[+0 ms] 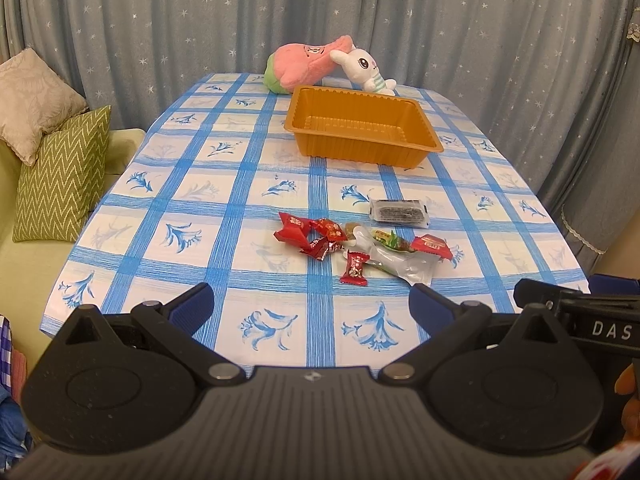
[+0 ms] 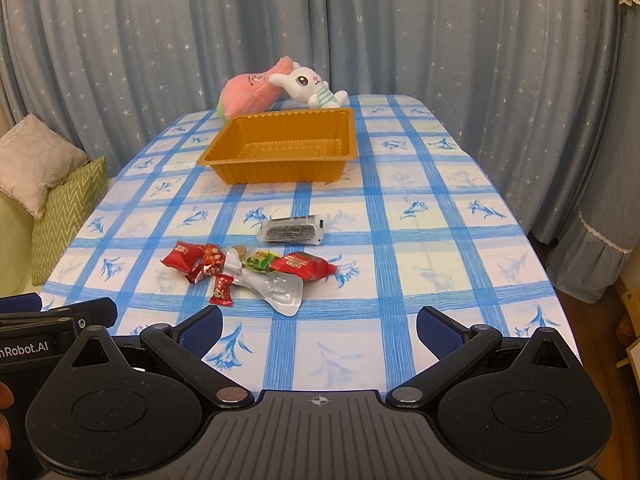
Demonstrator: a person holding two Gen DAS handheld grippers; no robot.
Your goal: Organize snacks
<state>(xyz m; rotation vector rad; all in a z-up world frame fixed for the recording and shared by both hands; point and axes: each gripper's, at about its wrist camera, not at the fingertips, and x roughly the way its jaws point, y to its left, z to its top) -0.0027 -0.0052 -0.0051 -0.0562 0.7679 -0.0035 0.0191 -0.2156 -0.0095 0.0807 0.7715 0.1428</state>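
The orange tray [image 1: 362, 126] sits empty in the upper centre of the frame. The snack pile [image 1: 360, 246] lies mid-frame on the checked surface [image 1: 200, 200]; its wrappers overlap, so the count is unclear. One dark packet [image 1: 399, 211] lies apart. Left claw [image 1: 312, 304] and right claw [image 2: 319, 326] are both spread, holding nothing.

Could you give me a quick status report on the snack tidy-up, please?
Both tongs, left and right, open and empty. Snacks loose on the cloth; tray empty, beyond them. Path to tray unobstructed.
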